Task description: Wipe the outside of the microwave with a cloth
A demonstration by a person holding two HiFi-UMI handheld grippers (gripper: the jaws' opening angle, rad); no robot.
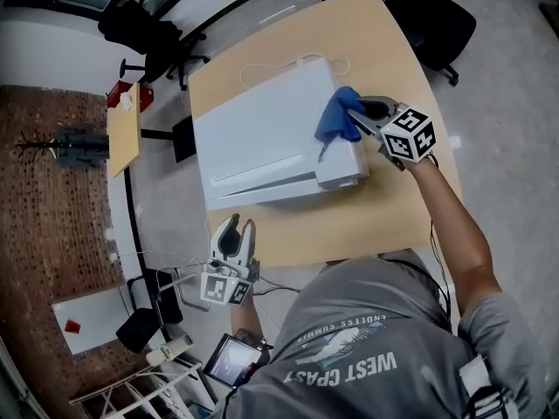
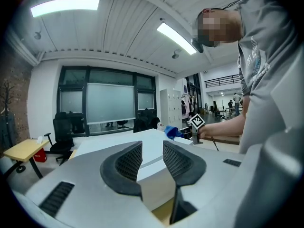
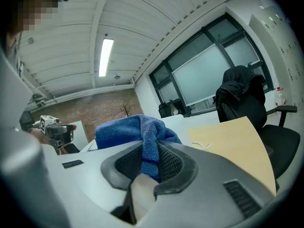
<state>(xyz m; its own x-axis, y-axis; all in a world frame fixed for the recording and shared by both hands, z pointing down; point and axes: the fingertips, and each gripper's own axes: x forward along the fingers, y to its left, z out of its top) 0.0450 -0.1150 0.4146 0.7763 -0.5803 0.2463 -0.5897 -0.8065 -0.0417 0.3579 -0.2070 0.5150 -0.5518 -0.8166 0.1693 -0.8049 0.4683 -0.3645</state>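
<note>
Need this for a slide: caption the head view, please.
Right gripper holds a blue cloth at the white microwave's edge; left gripper, open and empty, hangs beside the wooden table.

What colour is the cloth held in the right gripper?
Blue. The cloth shows best in the right gripper view.

The cloth [image 1: 336,119] is blue, soft and nappy. The microwave [image 1: 262,138] has a smooth white shell with a faint sheen. The counter [image 1: 393,208] looks like pale matt wood. The right gripper [image 3: 149,161] is matt grey plastic, its jaws lined in dark gridded rubber.
</note>
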